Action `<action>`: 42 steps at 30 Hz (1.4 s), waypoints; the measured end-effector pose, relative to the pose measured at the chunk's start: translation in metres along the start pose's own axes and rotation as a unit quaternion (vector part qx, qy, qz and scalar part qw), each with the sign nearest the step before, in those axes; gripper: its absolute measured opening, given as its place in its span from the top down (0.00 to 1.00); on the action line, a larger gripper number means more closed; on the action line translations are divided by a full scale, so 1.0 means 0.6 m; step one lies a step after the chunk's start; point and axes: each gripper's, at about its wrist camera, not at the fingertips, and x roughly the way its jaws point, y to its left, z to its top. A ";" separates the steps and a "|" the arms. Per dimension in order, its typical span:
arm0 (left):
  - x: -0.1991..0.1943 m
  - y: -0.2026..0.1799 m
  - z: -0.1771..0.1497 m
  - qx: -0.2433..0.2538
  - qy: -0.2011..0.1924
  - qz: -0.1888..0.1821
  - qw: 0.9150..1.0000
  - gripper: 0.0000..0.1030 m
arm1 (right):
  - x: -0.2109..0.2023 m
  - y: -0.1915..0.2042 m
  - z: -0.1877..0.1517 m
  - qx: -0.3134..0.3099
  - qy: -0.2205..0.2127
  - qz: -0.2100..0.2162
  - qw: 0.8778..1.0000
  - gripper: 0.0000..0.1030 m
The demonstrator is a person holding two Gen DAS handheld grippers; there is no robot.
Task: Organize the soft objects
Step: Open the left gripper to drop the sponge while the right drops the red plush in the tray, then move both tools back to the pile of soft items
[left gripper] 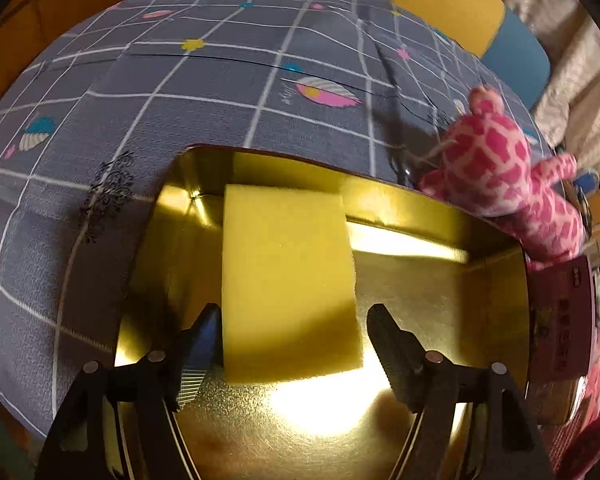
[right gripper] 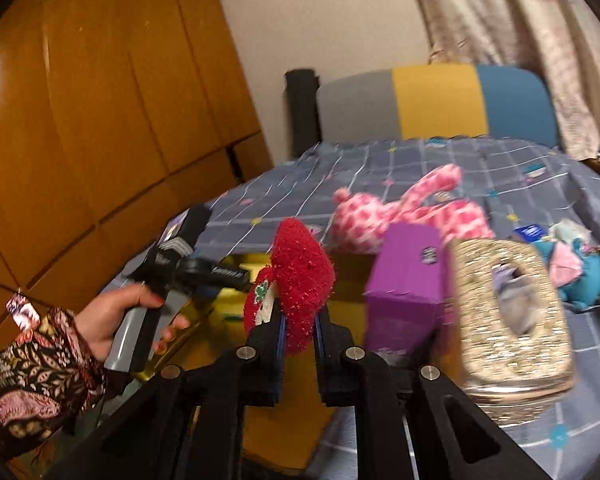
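Observation:
A yellow sponge block (left gripper: 286,280) lies in a gold metal tin (left gripper: 440,304) on the grey patterned bedspread. My left gripper (left gripper: 294,330) is open over the tin, its fingers on either side of the sponge's near end. My right gripper (right gripper: 300,332) is shut on a red fuzzy sock (right gripper: 300,276) and holds it above the tin's near side (right gripper: 292,432). A pink and white spotted plush giraffe (left gripper: 496,176) lies just beyond the tin's far right rim; it also shows in the right wrist view (right gripper: 400,208).
A purple box (right gripper: 408,288) and a glittery gold tissue box (right gripper: 512,320) stand right of the tin. A teal plush toy (right gripper: 580,272) lies further right. A grey, yellow and blue chair back (right gripper: 436,100) stands behind the bed. Wooden cabinets (right gripper: 100,120) are to the left.

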 end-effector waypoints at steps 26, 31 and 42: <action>-0.148 0.072 -0.177 -0.078 -0.124 -0.046 0.988 0.25 | 0.307 0.034 0.033 -0.026 0.175 -0.017 0.984 0.84; -0.152 0.073 -0.185 -0.081 -0.125 -0.057 0.987 0.25 | 0.356 0.040 0.035 -0.027 0.191 -0.005 0.981 0.53; -0.154 0.048 -0.204 -0.083 -0.131 -0.090 0.984 0.25 | 0.207 0.029 0.081 0.004 0.062 0.004 0.998 0.40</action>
